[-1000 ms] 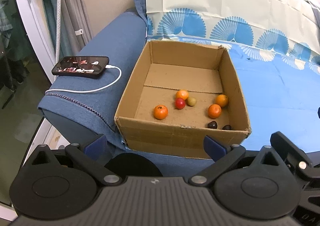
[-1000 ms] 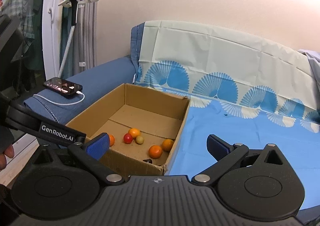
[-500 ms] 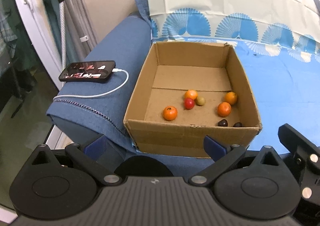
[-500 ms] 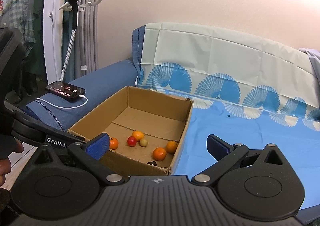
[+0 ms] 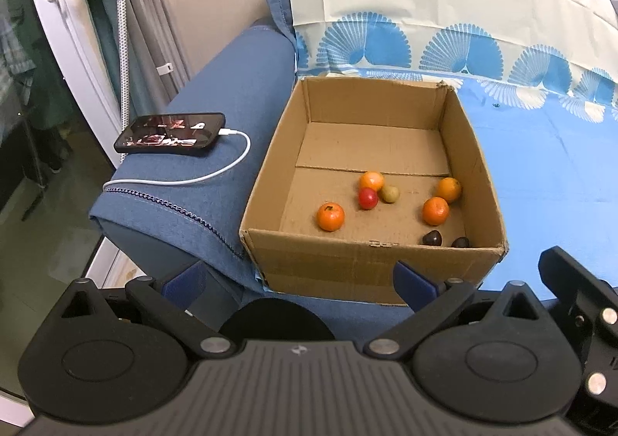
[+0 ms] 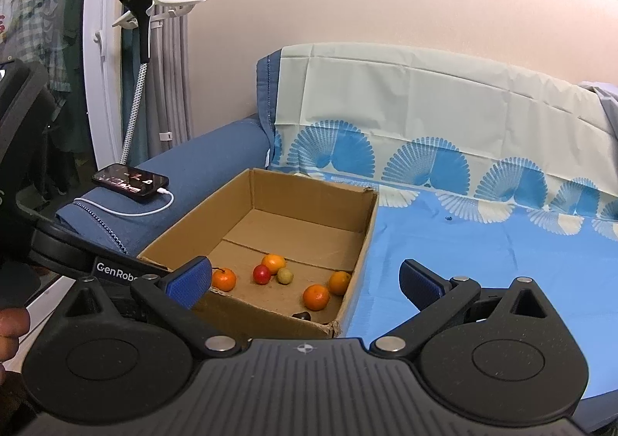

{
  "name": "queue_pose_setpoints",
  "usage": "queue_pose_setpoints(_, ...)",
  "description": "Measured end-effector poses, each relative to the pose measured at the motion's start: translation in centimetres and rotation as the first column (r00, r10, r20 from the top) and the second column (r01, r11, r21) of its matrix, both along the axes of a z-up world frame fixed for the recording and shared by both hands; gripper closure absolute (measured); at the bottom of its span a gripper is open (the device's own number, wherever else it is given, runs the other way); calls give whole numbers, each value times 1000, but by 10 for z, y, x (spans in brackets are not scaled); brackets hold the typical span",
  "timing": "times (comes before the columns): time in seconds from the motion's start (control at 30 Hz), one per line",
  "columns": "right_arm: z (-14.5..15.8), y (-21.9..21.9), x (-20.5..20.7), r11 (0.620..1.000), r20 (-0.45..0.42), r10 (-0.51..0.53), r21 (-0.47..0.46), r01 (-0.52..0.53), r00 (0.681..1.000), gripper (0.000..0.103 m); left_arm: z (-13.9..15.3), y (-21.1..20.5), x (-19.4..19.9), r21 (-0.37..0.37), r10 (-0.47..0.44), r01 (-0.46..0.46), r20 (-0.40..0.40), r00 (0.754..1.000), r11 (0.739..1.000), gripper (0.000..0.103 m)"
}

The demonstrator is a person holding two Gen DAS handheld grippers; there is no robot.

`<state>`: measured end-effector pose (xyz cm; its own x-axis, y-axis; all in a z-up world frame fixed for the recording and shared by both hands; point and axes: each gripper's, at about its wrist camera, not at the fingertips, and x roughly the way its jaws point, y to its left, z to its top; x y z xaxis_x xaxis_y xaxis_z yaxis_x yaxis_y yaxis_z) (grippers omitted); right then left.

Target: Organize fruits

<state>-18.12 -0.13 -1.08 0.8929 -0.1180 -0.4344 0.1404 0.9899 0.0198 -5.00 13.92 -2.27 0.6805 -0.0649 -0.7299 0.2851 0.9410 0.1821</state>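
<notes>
Fruits in box (image 5: pixel 370 270): four orange (image 5: pixel 330 216), one red (image 5: pixel 367 198), one green (image 5: pixel 390 194), two dark (image 5: pixel 431 238); both grippers (image 6: pixel 305 277) wide apart, empty

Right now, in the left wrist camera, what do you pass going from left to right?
phone → white cable → cardboard box → stemmed orange → red fruit → greenish fruit → blue sheet

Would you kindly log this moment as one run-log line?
left gripper: open, empty | right gripper: open, empty | fruits: in cardboard box | phone: on armrest
</notes>
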Motion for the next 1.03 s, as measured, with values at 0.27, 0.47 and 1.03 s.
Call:
queue_pose_setpoints(0.27,1,-1,0,1000,2,1,5,-1,1000,1,-3,-2,0,28,-2,2,-5,1000,1000,0)
queue_pose_setpoints(0.47,1,-1,0,1000,2,0,6,0,1000,1,-4,-3,0,34,-7,8,-8,1000,999,0)
queue_pose_setpoints(1.03,1,-1,1,1000,6,10,17,-10,1000,1,-4,-4,-3,36,-5,5,0,1000,999,0)
